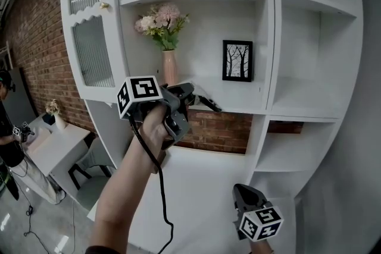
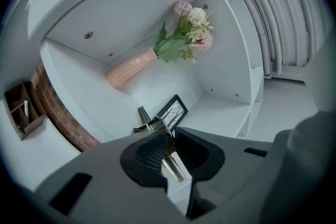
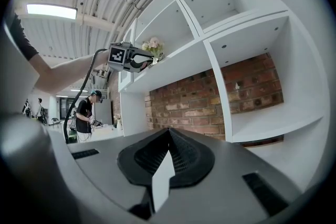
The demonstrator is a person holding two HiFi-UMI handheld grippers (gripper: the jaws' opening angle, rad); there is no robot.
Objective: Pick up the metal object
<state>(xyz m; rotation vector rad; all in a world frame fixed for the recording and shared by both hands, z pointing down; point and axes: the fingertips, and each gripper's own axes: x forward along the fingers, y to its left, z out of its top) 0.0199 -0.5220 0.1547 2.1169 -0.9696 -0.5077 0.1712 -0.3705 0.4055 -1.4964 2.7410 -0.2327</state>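
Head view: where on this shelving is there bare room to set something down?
Free: the middle shelf in front of the picture frame, up to the divider; the compartment right of that divider; the wide ledge under the brick strip. Crowded: between the vase and the frame, where the left claw grips the metal object.

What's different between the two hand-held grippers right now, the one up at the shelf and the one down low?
The left hand-held gripper is raised to the shelf that holds the vase; the right hand-held gripper is held much lower. The left one's jaws are clamped on the metal object; the right one's jaws are together with nothing between them. Both are the same dark grey, two-jaw tool.
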